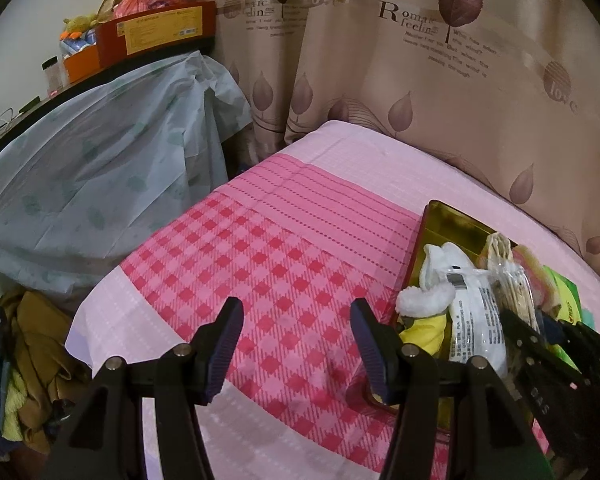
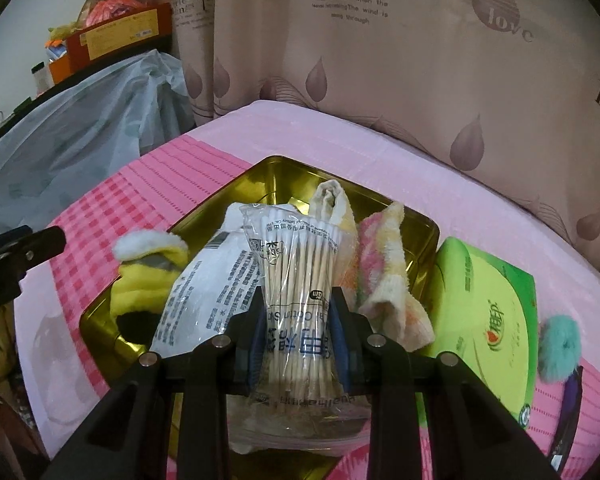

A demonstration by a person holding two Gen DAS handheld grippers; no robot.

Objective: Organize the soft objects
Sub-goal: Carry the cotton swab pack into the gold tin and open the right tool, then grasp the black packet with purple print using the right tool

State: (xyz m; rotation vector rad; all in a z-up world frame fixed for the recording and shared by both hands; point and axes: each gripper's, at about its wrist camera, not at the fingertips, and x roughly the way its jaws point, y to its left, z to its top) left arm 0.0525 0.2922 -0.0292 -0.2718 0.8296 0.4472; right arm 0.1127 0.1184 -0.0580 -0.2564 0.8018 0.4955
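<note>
In the right wrist view my right gripper is shut on a clear bag of cotton swabs, held upright over a gold tin. In the tin lie a yellow plush toy, a white printed pack and a pastel fluffy towel. My left gripper stands open over the pink checked cloth, with nothing between its fingers, left of the tin. The right gripper with the swab bag shows at the right edge of the left wrist view.
A green tissue pack and a teal fluffy ball lie right of the tin. A leaf-patterned curtain hangs behind the table. A plastic-draped stand with boxes is at the left, and clothes are piled below.
</note>
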